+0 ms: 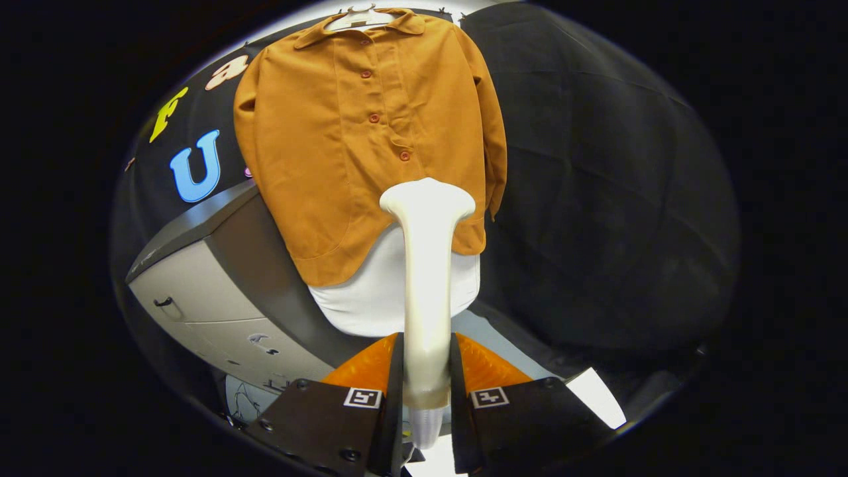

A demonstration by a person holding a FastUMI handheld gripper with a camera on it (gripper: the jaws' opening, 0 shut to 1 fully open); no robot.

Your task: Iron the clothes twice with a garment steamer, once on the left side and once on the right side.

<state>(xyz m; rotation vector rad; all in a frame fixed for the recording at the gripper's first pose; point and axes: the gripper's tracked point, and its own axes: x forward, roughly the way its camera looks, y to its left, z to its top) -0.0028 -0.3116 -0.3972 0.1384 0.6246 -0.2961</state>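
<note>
An orange-brown buttoned shirt [361,132] hangs on a white hanger [358,16] against the booth's black wall, its hem over a white panel [371,305]. My gripper [427,377] is shut on the handle of a cream-white garment steamer [427,265]. Both orange fingers [368,368] press the handle from either side. The steamer stands up between the fingers, and its wide head [429,199] lies over the shirt's lower right part, just under the lowest button. I cannot tell whether the head touches the cloth.
A grey cabinet [212,291] with drawers and a dark top stands to the left of the shirt, tilted in the view. Black cloth [596,199] covers the wall to the right. A pale floor strip [596,394] shows beside the right finger.
</note>
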